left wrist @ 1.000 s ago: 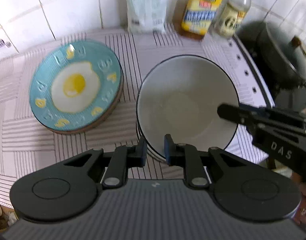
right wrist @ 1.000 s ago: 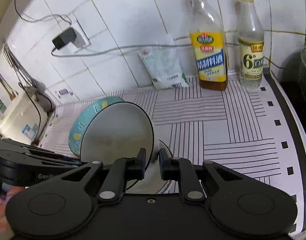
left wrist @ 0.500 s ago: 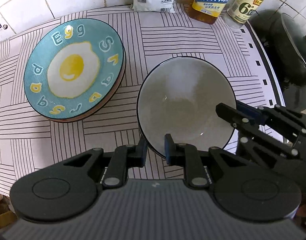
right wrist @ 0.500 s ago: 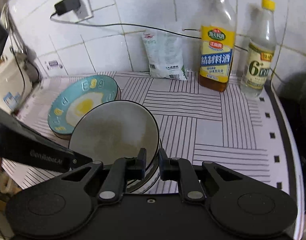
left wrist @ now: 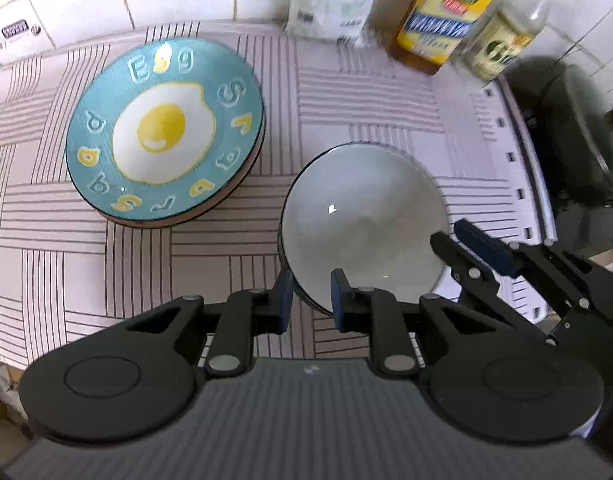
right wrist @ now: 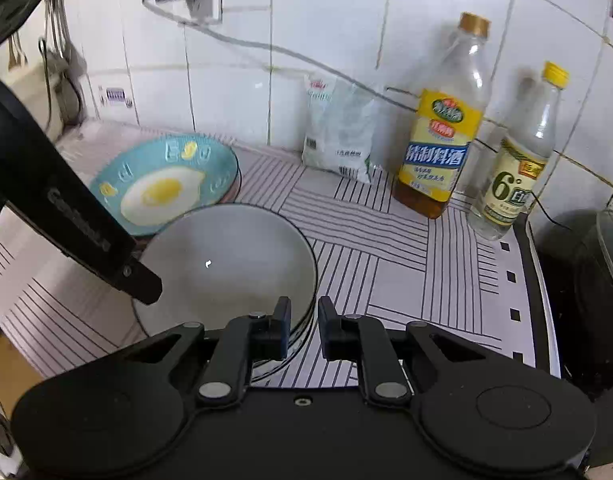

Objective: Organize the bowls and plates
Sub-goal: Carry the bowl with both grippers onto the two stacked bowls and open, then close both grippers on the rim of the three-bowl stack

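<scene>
Bowls (left wrist: 362, 224) are seen nested in a white stack near the front of the table (left wrist: 86, 264), and both sets of jaws are parted with the stack's rim between them: the left gripper (left wrist: 311, 298) at the near edge, the right gripper (right wrist: 303, 322) at the right side, neither clenched. Beyond and to the left, just beside the stack, the egg-pattern plates (left wrist: 164, 134) are piled together. Sorting therefore appears largely done, with only withdrawal seemingly left. Open striped cloth lies to the right; further back the bottles (right wrist: 440, 148) and a packet (right wrist: 338, 136) line the wall, and a dark pot (left wrist: 578, 132) bounds the right edge.
</scene>
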{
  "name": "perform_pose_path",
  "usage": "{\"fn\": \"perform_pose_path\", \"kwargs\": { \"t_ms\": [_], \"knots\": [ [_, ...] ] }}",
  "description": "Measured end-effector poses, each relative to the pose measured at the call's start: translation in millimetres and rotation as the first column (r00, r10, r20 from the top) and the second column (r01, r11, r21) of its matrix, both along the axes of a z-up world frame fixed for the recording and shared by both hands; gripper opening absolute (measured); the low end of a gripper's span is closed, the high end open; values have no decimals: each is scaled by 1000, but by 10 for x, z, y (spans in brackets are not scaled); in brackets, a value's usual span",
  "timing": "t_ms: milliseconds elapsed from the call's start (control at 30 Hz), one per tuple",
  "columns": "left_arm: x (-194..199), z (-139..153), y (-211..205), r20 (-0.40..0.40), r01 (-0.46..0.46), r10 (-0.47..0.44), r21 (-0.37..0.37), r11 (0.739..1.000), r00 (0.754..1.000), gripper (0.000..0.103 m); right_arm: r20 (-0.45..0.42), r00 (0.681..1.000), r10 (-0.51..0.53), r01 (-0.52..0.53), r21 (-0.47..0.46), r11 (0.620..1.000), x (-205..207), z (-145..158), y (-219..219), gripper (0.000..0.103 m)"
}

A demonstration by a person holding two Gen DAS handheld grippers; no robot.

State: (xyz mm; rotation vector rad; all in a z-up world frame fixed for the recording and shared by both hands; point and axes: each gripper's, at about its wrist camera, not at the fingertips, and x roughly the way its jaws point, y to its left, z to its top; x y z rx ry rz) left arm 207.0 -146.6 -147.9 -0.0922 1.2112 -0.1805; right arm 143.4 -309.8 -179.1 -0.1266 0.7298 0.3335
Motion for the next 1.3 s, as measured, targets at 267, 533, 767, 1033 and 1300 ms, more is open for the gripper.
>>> {"fn": "perform_pose_path", "kwargs": {
  "t_ms": [267,533,767,1033,1300],
  "knots": [
    [-316,259,54,136,11,-2,-63,998,991,23,47,995,84,-90,140,986,-463,89,-140,34],
    [-545,156,208,259,41,10,-191,981,966,30,144,978,151,-182,233,955,-688,-133,-286,72],
    [-449,-178,425,238,-23,100,-304,952,966,41,84,991,106,-122,225,967,-452,-695,-136,90],
    [-91,-516,499,155,-50,112,-359,932,982,55,110,982,151,-170,189,967,-107,-1026,189,98],
    [92,-827,460,122,-54,106,-369,928,987,52,158,973,166,-195,189,962,19,-1156,334,103]
  ]
}}
